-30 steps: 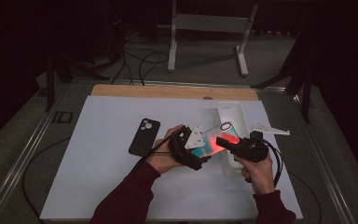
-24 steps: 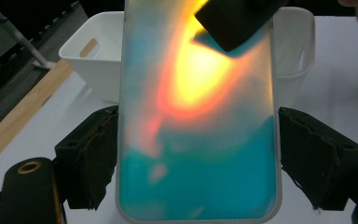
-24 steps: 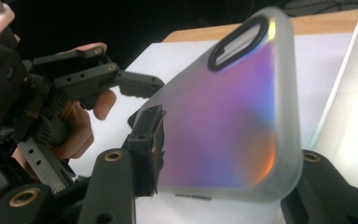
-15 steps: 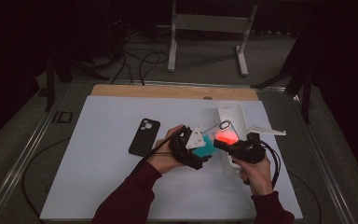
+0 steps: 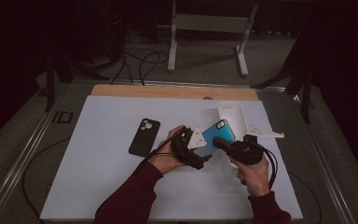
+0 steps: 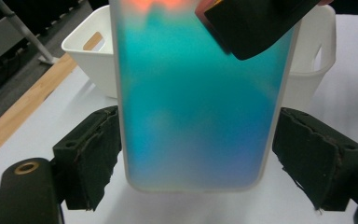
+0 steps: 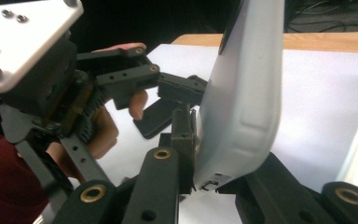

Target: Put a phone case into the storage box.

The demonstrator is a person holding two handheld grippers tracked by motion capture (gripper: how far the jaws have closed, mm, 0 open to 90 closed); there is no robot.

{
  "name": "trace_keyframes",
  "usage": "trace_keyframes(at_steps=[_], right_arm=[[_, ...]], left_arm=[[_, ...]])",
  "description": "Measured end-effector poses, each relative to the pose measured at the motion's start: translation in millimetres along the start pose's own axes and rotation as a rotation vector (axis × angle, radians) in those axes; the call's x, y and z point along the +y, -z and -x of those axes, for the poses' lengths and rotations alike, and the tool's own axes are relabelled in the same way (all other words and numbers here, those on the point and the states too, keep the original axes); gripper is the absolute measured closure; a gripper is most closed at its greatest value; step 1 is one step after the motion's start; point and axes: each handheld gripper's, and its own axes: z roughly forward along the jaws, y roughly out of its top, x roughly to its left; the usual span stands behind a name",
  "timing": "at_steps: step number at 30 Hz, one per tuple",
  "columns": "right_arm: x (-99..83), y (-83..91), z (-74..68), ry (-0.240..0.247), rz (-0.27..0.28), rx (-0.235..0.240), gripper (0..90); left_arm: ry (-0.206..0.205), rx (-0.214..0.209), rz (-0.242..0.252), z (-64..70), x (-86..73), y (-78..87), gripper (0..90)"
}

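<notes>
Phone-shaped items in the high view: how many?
2. A black phone lies flat on the white mat, left of the hands. A teal-backed phone case is held up between the left gripper and right gripper. More may sit hidden inside the white bin.

The surface point(image 5: 121, 186) is looked down on from above the person's side, facing forward. The teal phone case point(image 6: 200, 102) is seen at very close range along the left gripper's jaws, toward the white basket point(image 6: 317, 56). From the right gripper, it is viewed edge-on, close, facing the left gripper point(image 7: 186, 93).
</notes>
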Motion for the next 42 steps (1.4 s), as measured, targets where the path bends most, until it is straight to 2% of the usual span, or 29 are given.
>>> trace_keyframes(at_steps=[2, 9, 13, 14, 18, 22, 25, 26, 27, 30, 33, 36, 39, 42], right_arm=[[0.0, 1.3, 1.0, -0.001, 0.004, -0.010, 82.2], [0.6, 4.4, 1.5, 0.033, 0.007, -0.010, 82.1], [1.3, 5.5, 1.5, 0.048, 0.003, -0.007, 82.1], [1.5, 6.0, 1.6, 0.053, 0.004, -0.007, 82.1], [2.5, 9.8, -0.9, 0.070, 0.013, 0.020, 82.2], [3.6, 12.4, -5.2, 0.106, 0.025, 0.051, 82.2], [3.8, 13.1, -6.0, 0.116, 0.035, 0.060, 82.2], [3.8, 13.1, -6.0, 0.116, 0.035, 0.060, 82.2], [3.7, 13.8, -6.7, 0.127, 0.042, 0.084, 82.2], [2.9, 14.2, -7.6, 0.142, 0.044, 0.101, 82.2], [1.8, 15.2, -9.5, 0.181, 0.038, 0.140, 82.2], [1.7, 16.1, -10.8, 0.200, 0.039, 0.165, 82.3], [2.3, 17.5, -12.9, 0.213, 0.042, 0.199, 82.3], [2.7, 18.2, -13.9, 0.225, 0.039, 0.207, 82.3]], left_arm=[[0.011, -0.022, 0.008, -1.8, 0.0, 2.0, 13.6], [0.039, -0.039, 0.000, -8.2, -2.1, 4.9, 6.1], [0.057, -0.061, -0.001, -10.9, -3.1, 4.8, 3.9], [0.073, -0.073, 0.002, -11.9, -3.7, 4.6, 3.9], [0.087, -0.104, 0.009, -13.4, -4.1, 4.9, 2.7], [0.105, -0.158, 0.022, -13.8, -4.2, 4.9, 2.7], [0.105, -0.158, 0.022, -13.8, -4.2, 4.9, 2.8], [0.118, -0.188, 0.038, -13.3, -3.6, 4.9, 2.8], [0.120, -0.197, 0.041, -13.3, -3.6, 4.7, 3.3], [0.120, -0.222, 0.046, -13.2, -3.9, 4.7, 4.0], [0.124, -0.269, 0.061, -12.6, -4.2, 5.5, 5.1], [0.110, -0.299, 0.067, -10.3, -3.6, 5.2, 7.9], [0.099, -0.320, 0.074, -8.5, -4.0, 4.9, 16.0], [0.094, -0.318, 0.076, -7.8, -4.0, 5.1, 23.7]])
